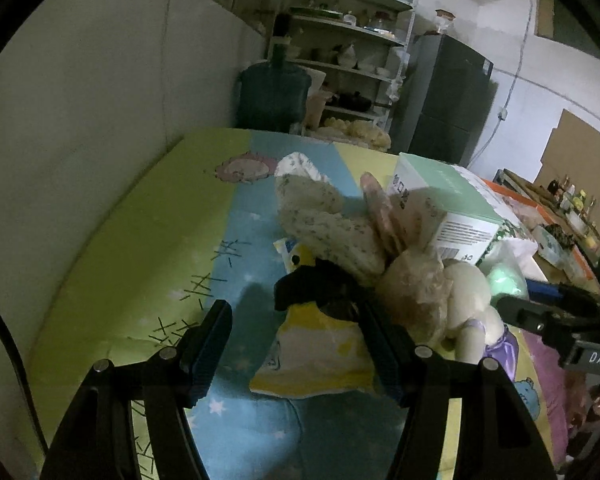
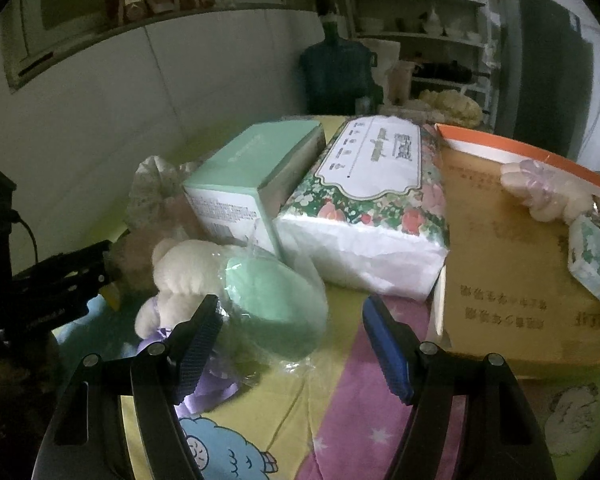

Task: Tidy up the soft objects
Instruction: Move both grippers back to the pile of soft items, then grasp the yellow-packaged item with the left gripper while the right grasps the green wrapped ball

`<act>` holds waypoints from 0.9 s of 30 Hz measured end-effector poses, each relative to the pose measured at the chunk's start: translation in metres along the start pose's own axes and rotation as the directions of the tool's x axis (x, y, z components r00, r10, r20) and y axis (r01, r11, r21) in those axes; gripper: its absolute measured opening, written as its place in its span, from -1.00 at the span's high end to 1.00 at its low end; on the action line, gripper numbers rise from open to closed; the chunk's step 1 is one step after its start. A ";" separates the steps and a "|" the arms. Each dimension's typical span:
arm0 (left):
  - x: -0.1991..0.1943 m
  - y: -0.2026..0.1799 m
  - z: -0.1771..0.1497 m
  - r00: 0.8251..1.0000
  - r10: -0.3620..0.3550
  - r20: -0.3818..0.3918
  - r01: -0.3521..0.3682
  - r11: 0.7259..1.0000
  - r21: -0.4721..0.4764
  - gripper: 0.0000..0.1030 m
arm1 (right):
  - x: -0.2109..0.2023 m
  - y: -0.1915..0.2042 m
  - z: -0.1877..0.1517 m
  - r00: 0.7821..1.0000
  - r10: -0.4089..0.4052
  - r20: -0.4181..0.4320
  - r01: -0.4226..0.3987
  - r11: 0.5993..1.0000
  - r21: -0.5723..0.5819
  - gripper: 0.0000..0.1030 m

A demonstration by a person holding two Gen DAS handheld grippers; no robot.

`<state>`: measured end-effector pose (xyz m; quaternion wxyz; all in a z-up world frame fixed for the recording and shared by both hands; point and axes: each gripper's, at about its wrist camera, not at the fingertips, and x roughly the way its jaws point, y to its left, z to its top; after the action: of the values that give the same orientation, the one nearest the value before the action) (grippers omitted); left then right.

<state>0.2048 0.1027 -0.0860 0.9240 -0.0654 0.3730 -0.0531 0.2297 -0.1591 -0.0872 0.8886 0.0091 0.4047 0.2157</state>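
Spread wide, right claw [image 2: 290, 340] flanking bagged mint-green round sponge [image 2: 276, 308], lined up to pinch; left claw [image 1: 296, 344] likewise spread.

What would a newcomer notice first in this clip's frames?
A jumble of soft things piled mid-bed: a cream plush toy beside a mint bagged item, with a floral tissue pack and a mint box behind them. At right stands a cardboard box with a few items already inside. Both tongs are open, the right low before the bagged item, the left over a yellow pouch.
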 end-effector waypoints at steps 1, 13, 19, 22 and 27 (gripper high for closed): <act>0.001 0.002 0.000 1.000 -0.011 -0.006 0.011 1.000 -0.009 -0.28 | 0.001 0.000 0.000 1.000 0.002 -0.005 -0.002 1.000 0.000 -0.36; -0.008 0.003 -0.014 1.000 -0.016 0.024 0.016 1.000 -0.014 0.21 | 0.000 0.004 -0.003 1.000 -0.007 0.005 0.007 1.000 -0.011 0.05; -0.019 0.006 -0.020 0.999 -0.011 0.038 0.013 0.999 -0.042 0.22 | -0.007 0.007 -0.004 1.000 -0.003 0.015 0.003 1.000 -0.011 0.06; -0.024 0.007 -0.022 0.999 -0.007 0.037 0.009 0.999 -0.047 0.22 | -0.011 0.009 -0.005 1.000 0.000 0.022 0.000 1.000 -0.014 0.06; -0.031 0.010 -0.026 0.999 -0.005 0.039 0.007 0.999 -0.049 0.22 | -0.018 0.015 -0.004 0.999 0.004 0.033 -0.003 1.000 -0.021 0.06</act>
<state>0.1652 0.1147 -0.0852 0.9291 -0.0901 0.3559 -0.0455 0.2102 -0.1535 -0.0742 0.8949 0.0043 0.3876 0.2213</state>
